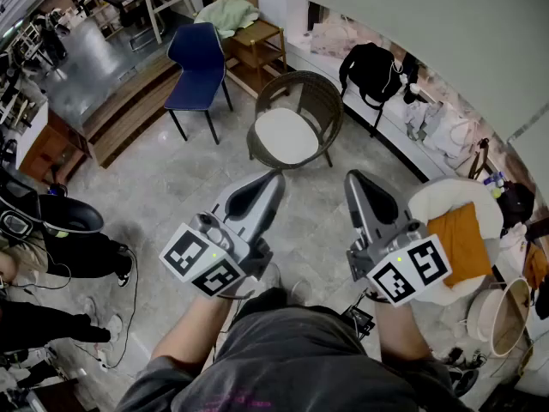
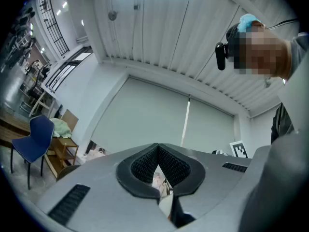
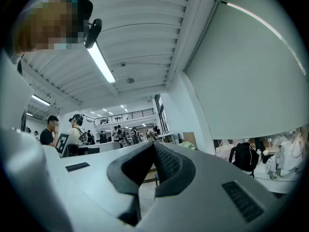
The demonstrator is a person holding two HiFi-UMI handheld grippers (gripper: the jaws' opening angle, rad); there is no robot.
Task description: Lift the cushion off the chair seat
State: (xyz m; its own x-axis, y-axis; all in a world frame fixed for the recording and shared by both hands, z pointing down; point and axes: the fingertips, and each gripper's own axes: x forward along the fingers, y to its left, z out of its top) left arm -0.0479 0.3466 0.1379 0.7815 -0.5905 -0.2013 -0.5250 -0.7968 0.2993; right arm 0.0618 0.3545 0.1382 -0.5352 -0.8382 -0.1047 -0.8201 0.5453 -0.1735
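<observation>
A round wicker chair [image 1: 310, 93] stands on the tiled floor ahead of me, with a white seat cushion [image 1: 286, 136] lying in it. My left gripper [image 1: 274, 178] is held in the air short of the chair, its jaws shut and empty; its tips point toward the chair's front edge. My right gripper [image 1: 352, 178] is held alongside it to the right, also shut with nothing in it. In the left gripper view the left gripper [image 2: 158, 147] points slightly upward at a pale wall, and the chair is hidden behind it. The right gripper [image 3: 153, 146] looks across the room.
A white armchair [image 1: 437, 197] with an orange cushion [image 1: 461, 241] sits at the right. A blue chair [image 1: 199, 63] and a wooden shelf [image 1: 257, 48] with a green cloth [image 1: 227, 12] stand at the back. A black bag [image 1: 373, 69] leans by the wall. A person's legs [image 1: 81, 254] are at the left.
</observation>
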